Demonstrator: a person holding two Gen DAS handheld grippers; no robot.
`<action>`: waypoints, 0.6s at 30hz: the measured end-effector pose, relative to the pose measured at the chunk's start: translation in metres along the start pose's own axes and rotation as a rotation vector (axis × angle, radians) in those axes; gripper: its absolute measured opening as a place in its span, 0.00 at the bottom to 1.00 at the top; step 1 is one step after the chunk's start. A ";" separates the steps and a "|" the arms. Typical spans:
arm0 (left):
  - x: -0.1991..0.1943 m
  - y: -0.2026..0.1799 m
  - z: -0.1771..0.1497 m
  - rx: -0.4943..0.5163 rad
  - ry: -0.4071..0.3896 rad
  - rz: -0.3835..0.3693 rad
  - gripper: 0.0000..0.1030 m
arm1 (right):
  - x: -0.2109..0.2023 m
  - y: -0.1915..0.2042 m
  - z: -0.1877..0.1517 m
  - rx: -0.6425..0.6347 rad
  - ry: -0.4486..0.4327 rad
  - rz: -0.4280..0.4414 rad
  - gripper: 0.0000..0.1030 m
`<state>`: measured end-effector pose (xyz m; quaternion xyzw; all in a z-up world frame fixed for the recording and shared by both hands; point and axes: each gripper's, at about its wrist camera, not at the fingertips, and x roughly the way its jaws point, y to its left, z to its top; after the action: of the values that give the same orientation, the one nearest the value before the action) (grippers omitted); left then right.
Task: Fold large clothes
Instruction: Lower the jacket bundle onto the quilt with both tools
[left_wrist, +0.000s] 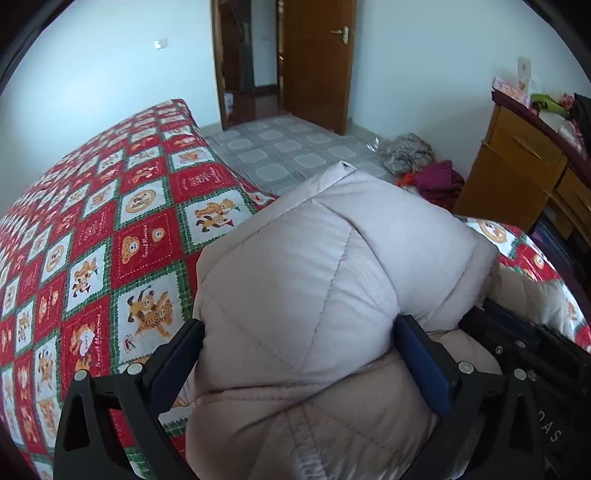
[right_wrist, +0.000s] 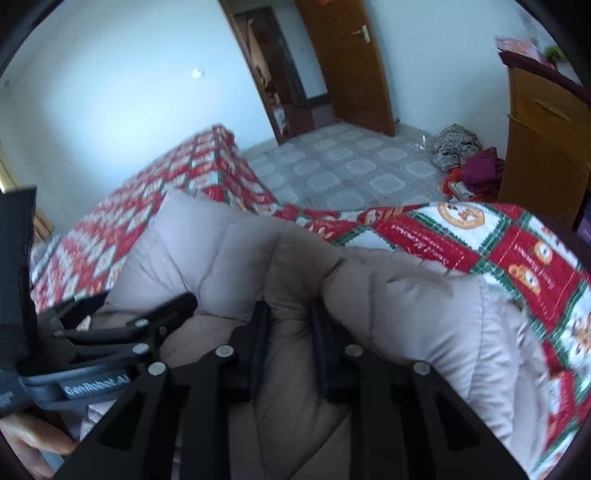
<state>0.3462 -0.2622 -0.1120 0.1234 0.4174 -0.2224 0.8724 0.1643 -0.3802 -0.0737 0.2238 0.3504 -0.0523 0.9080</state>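
A puffy beige quilted jacket (left_wrist: 314, 280) lies bunched on the bed with the red, green and white bear quilt (left_wrist: 103, 229). My left gripper (left_wrist: 299, 332) is wide apart around a thick fold of the jacket, its fingers (left_wrist: 424, 365) pressing on both sides. In the right wrist view the jacket (right_wrist: 406, 306) fills the foreground. My right gripper (right_wrist: 290, 321) is nearly closed on a pinched fold of the jacket. The left gripper (right_wrist: 147, 325) shows at the left of that view, beside the right one.
The quilt (right_wrist: 517, 251) covers the bed. Beyond it is a tiled floor (left_wrist: 288, 147) with a pile of clothes (left_wrist: 432, 173) beside a wooden dresser (left_wrist: 517, 166). A brown door (left_wrist: 317, 62) stands open at the back wall.
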 end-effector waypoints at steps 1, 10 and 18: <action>0.001 -0.001 0.001 0.003 -0.003 0.008 0.99 | -0.001 0.001 0.001 -0.002 0.001 -0.008 0.21; -0.060 -0.002 -0.010 0.090 -0.080 0.023 0.99 | -0.053 0.011 0.007 -0.021 -0.036 -0.013 0.24; -0.126 -0.004 -0.075 0.097 -0.089 -0.033 0.99 | -0.140 0.015 -0.065 -0.040 -0.026 -0.036 0.39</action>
<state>0.2244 -0.1997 -0.0598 0.1486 0.3687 -0.2619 0.8794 0.0235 -0.3462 -0.0189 0.1986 0.3434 -0.0643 0.9157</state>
